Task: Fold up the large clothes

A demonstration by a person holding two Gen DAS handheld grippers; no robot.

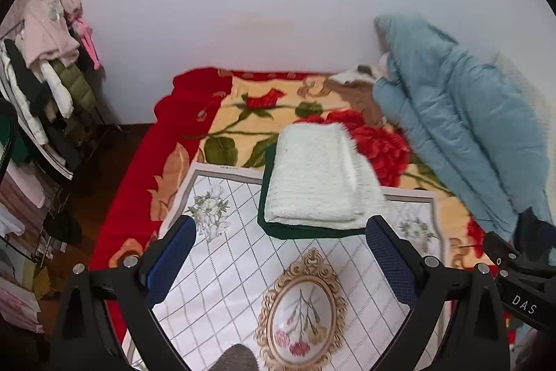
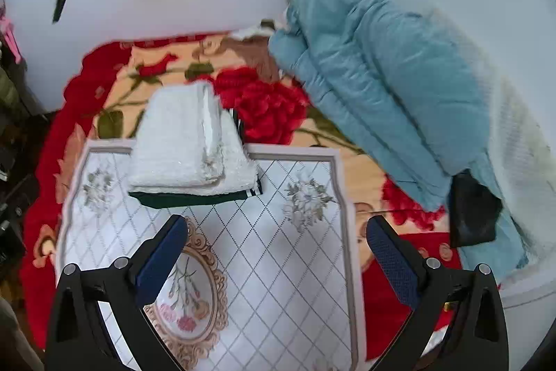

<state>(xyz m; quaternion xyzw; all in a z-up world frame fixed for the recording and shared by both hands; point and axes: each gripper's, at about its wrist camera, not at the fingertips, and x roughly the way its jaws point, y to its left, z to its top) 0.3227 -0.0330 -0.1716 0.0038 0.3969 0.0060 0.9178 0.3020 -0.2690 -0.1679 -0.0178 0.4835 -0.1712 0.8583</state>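
A folded white fuzzy garment lies on top of a folded dark green garment at the far edge of a white diamond-patterned mat. The stack also shows in the right wrist view on the mat. A light blue puffer jacket is heaped unfolded at the right of the bed, also in the right wrist view. My left gripper is open and empty just before the stack. My right gripper is open and empty above the mat.
A red floral blanket covers the bed under the mat. A brown and white garment lies by the wall. A cream knit item and a black item lie right of the jacket. A loaded clothes rack stands left.
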